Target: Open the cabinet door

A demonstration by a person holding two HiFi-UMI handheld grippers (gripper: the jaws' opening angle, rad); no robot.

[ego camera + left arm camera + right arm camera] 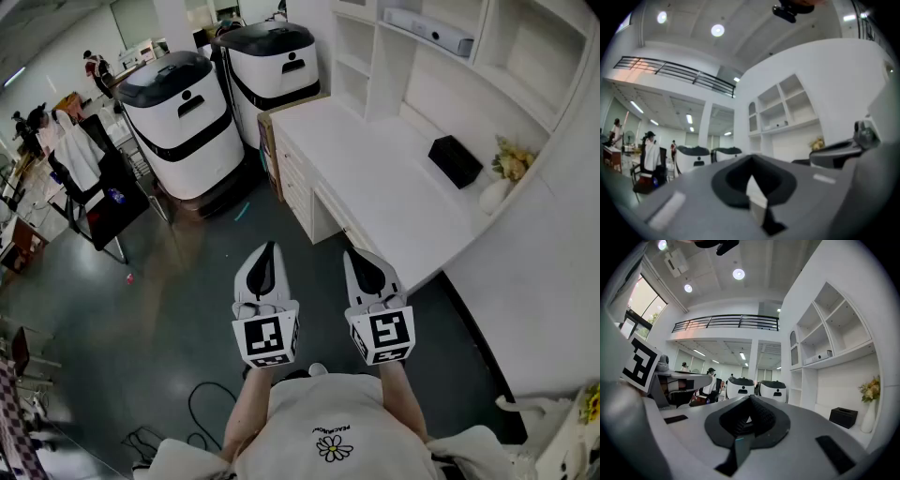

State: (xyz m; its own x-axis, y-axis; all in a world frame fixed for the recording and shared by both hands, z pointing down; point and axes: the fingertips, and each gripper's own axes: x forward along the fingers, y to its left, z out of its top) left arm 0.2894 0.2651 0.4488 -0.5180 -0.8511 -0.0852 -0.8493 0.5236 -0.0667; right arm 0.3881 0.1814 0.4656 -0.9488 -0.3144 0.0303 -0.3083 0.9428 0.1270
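**Head view:** You hold the left gripper (pixel 269 251) and the right gripper (pixel 352 255) side by side, level, out from your chest and over the floor, both short of the table (pixel 375 178). Each pair of jaws is together with nothing in them. That fits, since no handle has been reached yet. The cabinet door (pixel 298 187) is, by my judgement, one of the white fronts under the table's near edge. It sits ahead of the right gripper and well apart from it. I can't tell which panel is the door, and no handle can be made out. The black box (pixel 456 159) and the vase (pixel 494 195) stand on the table by the back wall, clear of any approach to the fronts. Two white-and-black machines (pixel 183 122) stand past the table's far end.

**Left gripper view:** The jaws meet at the tip and are empty. The camera faces the open shelves (pixel 780 110) above the table. The fronts under the table are hidden below the gripper's own body.

**Right gripper view:** The jaws are closed and hold nothing. The black box and vase show low right and the shelves above, but no door front is in frame.

My read is that the task is barely started. You hold both grippers in a neutral ready pose, and the right one is nearer the table, so it's the likelier one to go for the door.
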